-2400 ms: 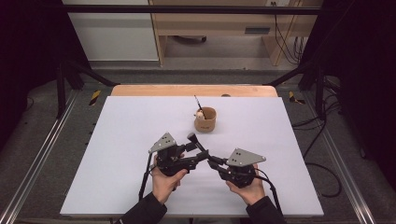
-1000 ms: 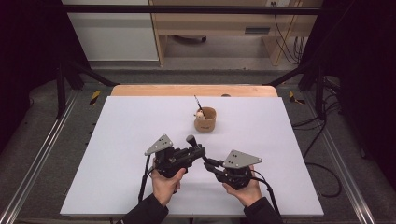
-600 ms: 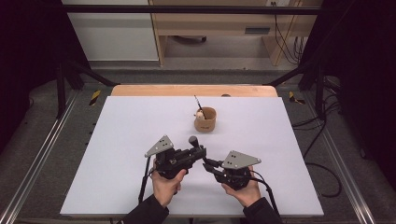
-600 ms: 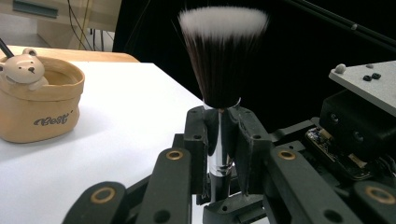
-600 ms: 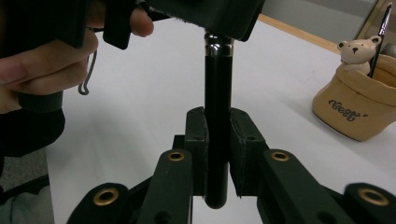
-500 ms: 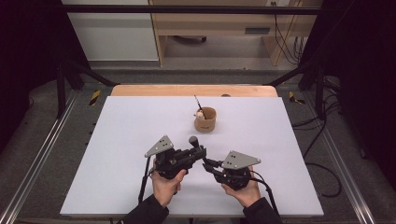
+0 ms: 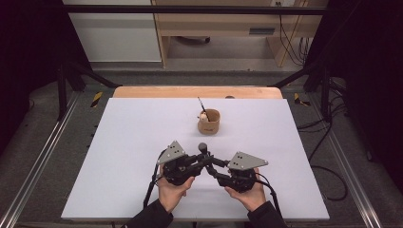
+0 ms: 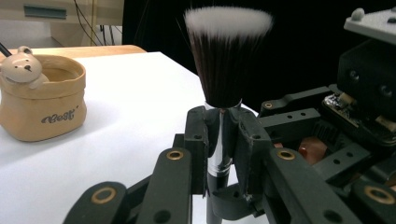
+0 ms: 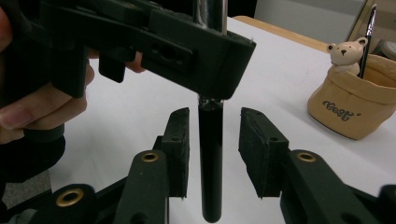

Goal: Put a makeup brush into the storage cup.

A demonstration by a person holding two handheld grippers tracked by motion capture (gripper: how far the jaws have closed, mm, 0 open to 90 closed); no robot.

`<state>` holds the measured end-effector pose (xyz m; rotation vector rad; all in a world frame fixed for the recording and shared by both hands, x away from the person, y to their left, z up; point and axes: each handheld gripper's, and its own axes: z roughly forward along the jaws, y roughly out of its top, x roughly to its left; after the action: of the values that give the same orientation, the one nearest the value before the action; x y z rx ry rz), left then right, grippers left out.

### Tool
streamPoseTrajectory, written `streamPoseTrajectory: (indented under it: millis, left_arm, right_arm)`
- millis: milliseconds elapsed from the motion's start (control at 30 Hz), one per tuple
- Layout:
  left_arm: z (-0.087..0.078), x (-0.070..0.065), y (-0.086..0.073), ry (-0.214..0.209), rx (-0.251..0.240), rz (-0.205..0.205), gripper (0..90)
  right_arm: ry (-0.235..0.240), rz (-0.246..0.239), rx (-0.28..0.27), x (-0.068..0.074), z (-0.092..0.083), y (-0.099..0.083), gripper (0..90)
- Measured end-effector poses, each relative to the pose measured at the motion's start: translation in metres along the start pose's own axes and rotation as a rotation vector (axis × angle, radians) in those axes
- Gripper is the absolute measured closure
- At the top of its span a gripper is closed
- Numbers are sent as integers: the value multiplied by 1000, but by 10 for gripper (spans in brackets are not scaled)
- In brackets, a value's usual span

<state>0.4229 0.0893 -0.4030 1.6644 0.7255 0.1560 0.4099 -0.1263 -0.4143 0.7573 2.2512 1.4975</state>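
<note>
While the left gripper [image 8: 222,154] clamps one makeup brush [image 8: 226,60] upright over the white table [image 7: 142,142], right gripper [image 9: 215,140] just opened — pads clear of its handle, one beige pot [image 7: 209,122] beyond, hands nearer than earlier.

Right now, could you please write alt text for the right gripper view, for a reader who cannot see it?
The right gripper stands open around the black handle of a makeup brush, its pads clear of it, having just been opening. Above, the left gripper clamps the brush's silver ferrule. A tan pouch-shaped cup with a small bear figure sits on the white table.
</note>
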Motion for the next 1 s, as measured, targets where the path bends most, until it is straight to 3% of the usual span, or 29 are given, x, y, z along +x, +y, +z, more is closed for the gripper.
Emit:
streamPoseTrajectory:
  millis: [467, 767, 1000]
  left_arm:
    - [3, -4, -1, 6, 21, 32, 767]
    - [4, -2, 0, -7, 23, 13, 758]
    - [-1, 1, 6, -2, 16, 30, 523]
  right_arm:
    - [9, 20, 23, 0, 1, 0, 777]
    - [18, 18, 20, 1, 1, 0, 795]
    - [-6, 36, 14, -5, -1, -2, 796]
